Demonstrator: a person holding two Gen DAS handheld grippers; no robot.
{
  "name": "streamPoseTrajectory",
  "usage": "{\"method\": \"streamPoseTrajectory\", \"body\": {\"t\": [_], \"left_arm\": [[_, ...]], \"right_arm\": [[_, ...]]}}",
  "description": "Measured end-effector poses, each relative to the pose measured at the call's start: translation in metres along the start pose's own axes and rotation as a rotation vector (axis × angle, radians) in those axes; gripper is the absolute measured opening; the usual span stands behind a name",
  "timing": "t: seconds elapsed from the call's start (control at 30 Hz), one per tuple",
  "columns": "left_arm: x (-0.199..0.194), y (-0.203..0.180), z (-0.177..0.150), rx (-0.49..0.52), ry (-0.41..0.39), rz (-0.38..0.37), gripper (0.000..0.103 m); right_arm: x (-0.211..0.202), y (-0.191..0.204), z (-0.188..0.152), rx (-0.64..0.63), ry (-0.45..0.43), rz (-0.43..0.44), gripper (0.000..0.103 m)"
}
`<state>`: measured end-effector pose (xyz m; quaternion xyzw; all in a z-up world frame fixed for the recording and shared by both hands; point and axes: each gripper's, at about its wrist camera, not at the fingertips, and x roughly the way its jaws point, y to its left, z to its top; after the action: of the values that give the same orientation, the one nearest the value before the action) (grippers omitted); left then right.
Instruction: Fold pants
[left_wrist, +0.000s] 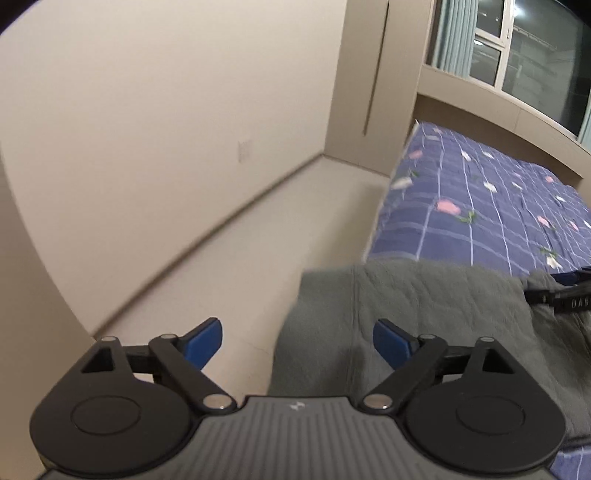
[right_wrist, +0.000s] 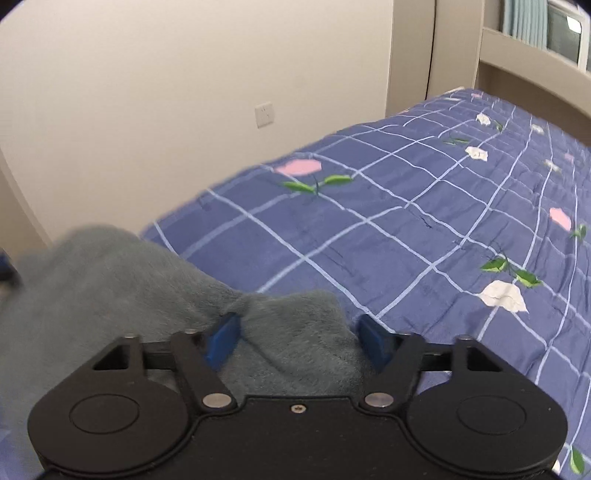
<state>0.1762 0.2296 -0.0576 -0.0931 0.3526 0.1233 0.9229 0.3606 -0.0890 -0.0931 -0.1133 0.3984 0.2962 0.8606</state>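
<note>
The grey-green fleece pants (left_wrist: 424, 306) lie bunched at the near edge of the bed, with one side hanging over toward the floor. My left gripper (left_wrist: 297, 328) is open above that hanging edge. Its right pad is over the cloth, its left pad over bare floor, and nothing is between them. In the right wrist view the pants (right_wrist: 110, 277) rise in a soft heap at lower left. My right gripper (right_wrist: 295, 325) stands open around a fold of the fabric, whose crease meets the left blue pad (right_wrist: 221, 339). A black bar of the right gripper (left_wrist: 554, 295) rests on the pants at the far right.
A blue checked quilt with pink and white flowers (right_wrist: 406, 221) covers the bed beyond the pants. A strip of pale floor (left_wrist: 258, 240) runs between the bed and the beige wall. A wall socket (right_wrist: 264, 114) and a window (left_wrist: 517, 48) are further back.
</note>
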Motion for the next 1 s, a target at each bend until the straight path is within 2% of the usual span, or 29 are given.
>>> {"method": "streamPoseTrajectory", "body": {"t": [0.03,0.13,0.23,0.33,0.43,0.5,0.6,0.7,0.8,0.87,1.0], "left_arm": [[-0.005,-0.003,0.003,0.004,-0.013,0.001,0.096],[-0.014,-0.017,0.012,0.031,-0.061,-0.047,0.101],[-0.012,-0.039,0.017,0.079,-0.073,-0.082,0.103],[0.004,-0.061,0.015,0.118,-0.034,-0.077,0.102],[0.026,-0.076,0.007,0.143,0.063,-0.033,0.102],[0.035,-0.08,0.003,0.155,0.106,-0.009,0.102],[0.022,-0.082,0.003,0.145,0.09,-0.012,0.102],[0.005,-0.091,0.002,0.144,0.061,-0.039,0.102],[0.003,-0.106,-0.007,0.176,0.081,-0.075,0.103],[0.008,-0.118,-0.021,0.211,0.124,-0.087,0.102],[0.005,-0.134,-0.036,0.276,0.059,-0.012,0.102]], "right_arm": [[0.002,0.0,-0.001,-0.003,-0.013,-0.037,0.098],[-0.009,-0.014,-0.003,0.085,-0.055,-0.022,0.095],[-0.035,-0.018,-0.011,0.098,-0.139,-0.107,0.097],[-0.045,-0.022,-0.02,0.107,-0.161,-0.172,0.101],[-0.029,-0.023,-0.027,0.092,-0.089,-0.232,0.102],[-0.02,-0.023,-0.032,0.094,-0.08,-0.234,0.102],[-0.033,-0.024,-0.034,0.119,-0.111,-0.244,0.102],[-0.065,-0.019,-0.042,0.099,-0.164,-0.26,0.102],[-0.103,-0.014,-0.071,0.099,-0.179,-0.26,0.102],[-0.12,-0.008,-0.096,0.088,-0.154,-0.312,0.102],[-0.134,-0.005,-0.148,0.071,-0.101,-0.42,0.102]]}}
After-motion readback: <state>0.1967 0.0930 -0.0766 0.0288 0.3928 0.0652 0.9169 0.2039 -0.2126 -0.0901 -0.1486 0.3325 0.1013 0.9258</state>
